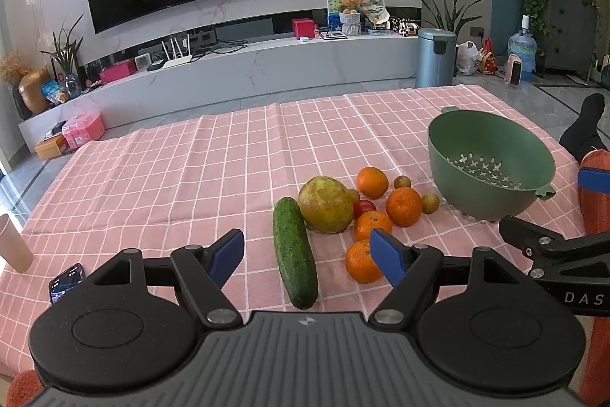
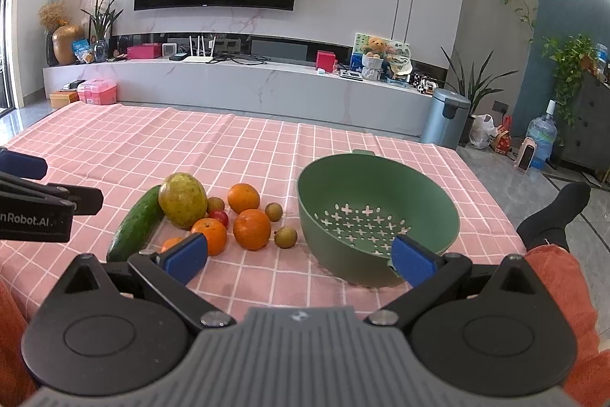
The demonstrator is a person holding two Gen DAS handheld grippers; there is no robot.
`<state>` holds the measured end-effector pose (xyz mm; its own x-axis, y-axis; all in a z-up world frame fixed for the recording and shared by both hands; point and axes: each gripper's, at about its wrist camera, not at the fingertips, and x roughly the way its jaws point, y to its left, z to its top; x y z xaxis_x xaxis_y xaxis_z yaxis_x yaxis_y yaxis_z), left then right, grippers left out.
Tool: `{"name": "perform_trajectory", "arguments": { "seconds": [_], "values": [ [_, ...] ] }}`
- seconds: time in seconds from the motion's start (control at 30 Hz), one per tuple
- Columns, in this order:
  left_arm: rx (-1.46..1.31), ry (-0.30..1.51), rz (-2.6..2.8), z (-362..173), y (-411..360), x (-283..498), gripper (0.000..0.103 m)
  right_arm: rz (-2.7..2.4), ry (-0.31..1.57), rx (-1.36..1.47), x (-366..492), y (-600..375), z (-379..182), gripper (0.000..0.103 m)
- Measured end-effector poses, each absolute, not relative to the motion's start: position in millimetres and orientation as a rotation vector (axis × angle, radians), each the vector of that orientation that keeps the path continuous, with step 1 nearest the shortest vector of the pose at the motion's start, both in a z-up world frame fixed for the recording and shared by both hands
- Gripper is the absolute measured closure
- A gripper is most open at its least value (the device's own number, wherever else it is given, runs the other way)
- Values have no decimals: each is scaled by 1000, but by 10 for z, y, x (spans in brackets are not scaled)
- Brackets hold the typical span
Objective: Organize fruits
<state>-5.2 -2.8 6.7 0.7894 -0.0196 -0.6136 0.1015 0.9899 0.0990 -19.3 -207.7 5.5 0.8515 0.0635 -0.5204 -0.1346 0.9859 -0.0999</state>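
Observation:
On the pink checked tablecloth lies a pile of produce: a cucumber, a large yellow-green mango, several oranges, a small red fruit and small brownish round fruits. An empty green colander stands to their right. My left gripper hovers open just in front of the cucumber, holding nothing. In the right wrist view the mango, cucumber and colander show again. My right gripper is open and empty, in front of the colander's near rim.
A phone and a beige cup sit at the cloth's left near edge. A person's black-socked foot and orange sleeve are at the right. A TV wall, low cabinet and grey bin lie beyond the table.

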Motion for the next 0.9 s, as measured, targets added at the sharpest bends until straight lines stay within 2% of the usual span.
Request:
{"name": "perform_trajectory", "arguments": {
  "seconds": [0.9],
  "values": [
    [129,681,-54,55,29,-61,15,95,559,-137,-159,-2076,53,4]
  ]
}}
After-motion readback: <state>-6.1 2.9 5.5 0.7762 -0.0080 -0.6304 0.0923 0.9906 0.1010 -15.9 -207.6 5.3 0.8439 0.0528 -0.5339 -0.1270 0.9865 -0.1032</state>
